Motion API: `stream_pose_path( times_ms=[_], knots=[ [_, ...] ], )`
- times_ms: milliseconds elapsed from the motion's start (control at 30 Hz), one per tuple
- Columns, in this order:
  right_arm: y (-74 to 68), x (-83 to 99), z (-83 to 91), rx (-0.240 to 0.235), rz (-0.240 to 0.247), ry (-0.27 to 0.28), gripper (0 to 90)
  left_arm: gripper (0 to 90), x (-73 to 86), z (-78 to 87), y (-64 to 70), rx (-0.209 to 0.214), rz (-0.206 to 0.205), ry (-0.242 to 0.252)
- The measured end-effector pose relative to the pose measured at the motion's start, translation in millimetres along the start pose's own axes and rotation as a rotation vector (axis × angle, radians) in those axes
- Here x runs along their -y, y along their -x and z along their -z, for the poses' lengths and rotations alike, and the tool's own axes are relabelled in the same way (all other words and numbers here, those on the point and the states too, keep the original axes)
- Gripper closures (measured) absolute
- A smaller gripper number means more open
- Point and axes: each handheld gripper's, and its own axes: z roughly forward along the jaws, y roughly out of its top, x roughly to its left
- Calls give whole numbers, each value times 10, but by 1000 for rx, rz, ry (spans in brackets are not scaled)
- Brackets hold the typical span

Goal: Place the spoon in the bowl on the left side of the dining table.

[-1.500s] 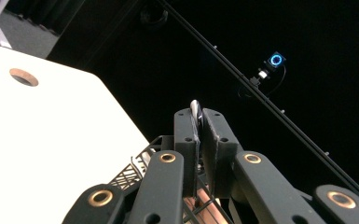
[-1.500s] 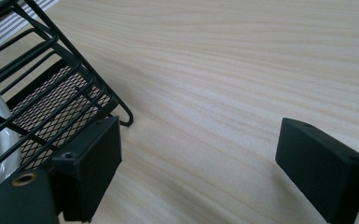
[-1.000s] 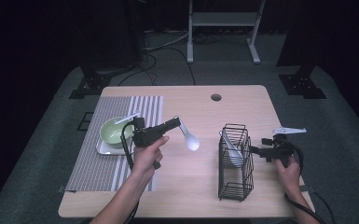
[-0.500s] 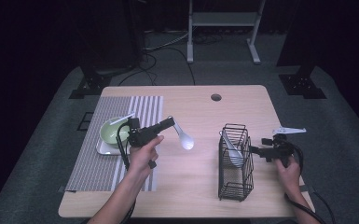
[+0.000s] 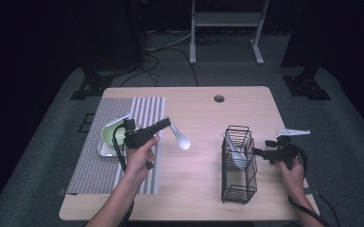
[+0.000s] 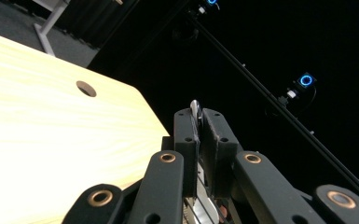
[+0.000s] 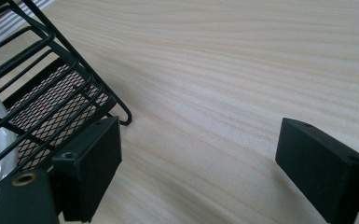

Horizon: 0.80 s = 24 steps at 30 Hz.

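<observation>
The left gripper (image 5: 163, 124), jaws clamped on a white spoon (image 5: 179, 138), seems mid-carry toward the bowl (image 5: 109, 136); the right gripper (image 7: 200, 163), jaws apart, waits beside the wire basket (image 5: 238, 165).

A light wooden surface (image 5: 194, 113) with rounded corners has a round cable hole (image 5: 219, 99) near its far edge. A grey striped placemat (image 5: 99, 161) lies flat on its left part. A black wire basket (image 5: 238, 184) stands on its right part, well apart from the placemat.

Hand-held gripper (image 6: 199, 140) pinching spoon handle (image 6: 195, 108), table (image 6: 51, 130)
</observation>
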Motion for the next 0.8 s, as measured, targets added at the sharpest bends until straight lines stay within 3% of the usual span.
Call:
stream_pose_path(
  times_ms=[800],
  knots=[
    [-1, 0, -2, 2, 0, -2, 132, 849, -83, 125, -115, -35, 6, 34]
  ],
)
